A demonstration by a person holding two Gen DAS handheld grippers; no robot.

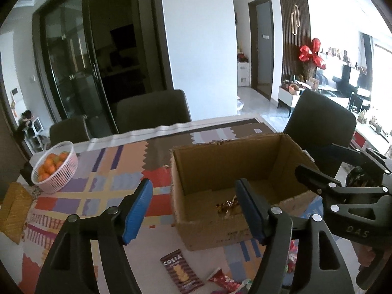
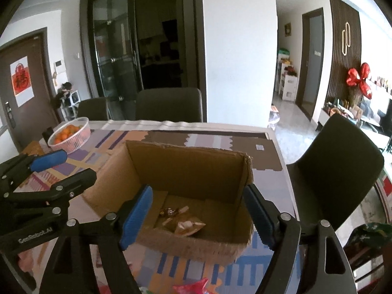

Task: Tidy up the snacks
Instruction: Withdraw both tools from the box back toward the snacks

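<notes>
Jaws of both grippers gape empty; snacks (image 2: 182,223) lie in the box (image 2: 186,169) ahead, so I'd fetch the packet (image 1: 181,272) below next.

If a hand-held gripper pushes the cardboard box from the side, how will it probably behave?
The cardboard box looks nearly empty, holding only a few snack wrappers, so it is probably light and would slide on the patterned mat rather than resist. Its open top and ragged rim suggest the walls may flex or dent under a push near the top.
</notes>
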